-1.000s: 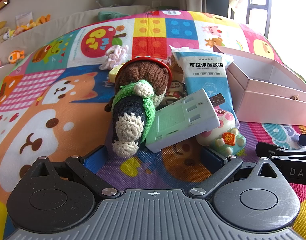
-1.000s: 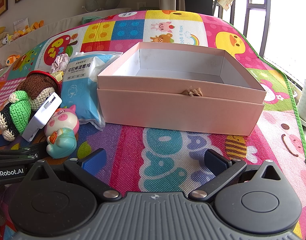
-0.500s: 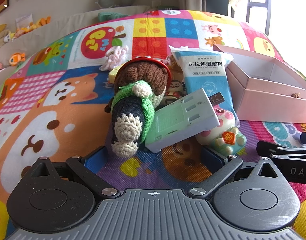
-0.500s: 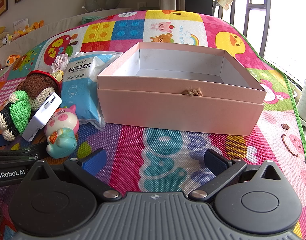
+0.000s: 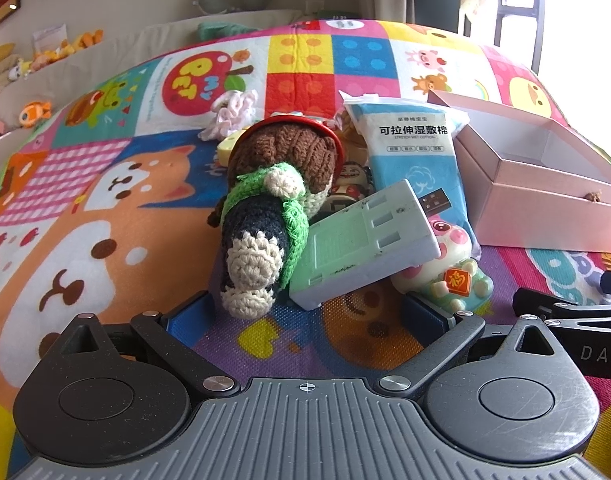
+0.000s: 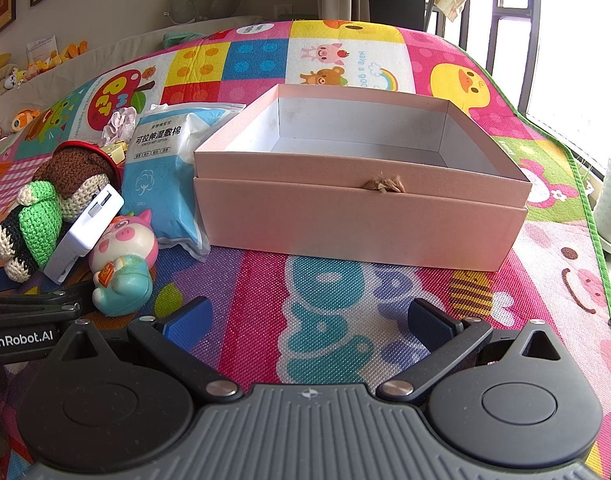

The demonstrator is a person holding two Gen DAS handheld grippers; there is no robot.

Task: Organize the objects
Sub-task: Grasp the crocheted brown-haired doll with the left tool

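Both claws hover low over the colourful play mat with their jaws spread wide and nothing between them. Left claw faces a heap of small things: a crocheted doll lying with its cream feet toward the camera, and a pale green charger leaning tilted against the doll's side, its USB plug pointing up to the right. Under the charger's right end stands a pink pig figurine in a teal outfit. Behind them lies a blue pack of wet cotton pads, and a pink-and-white scrunchie sits farther back on the mat. Right claw points at the open pink box, which is empty inside and rests on the mat just right of the blue pack, its corner touching the pack's edge. From the right wrist view the heap sits at the left, with part of the left claw's black body in front of it
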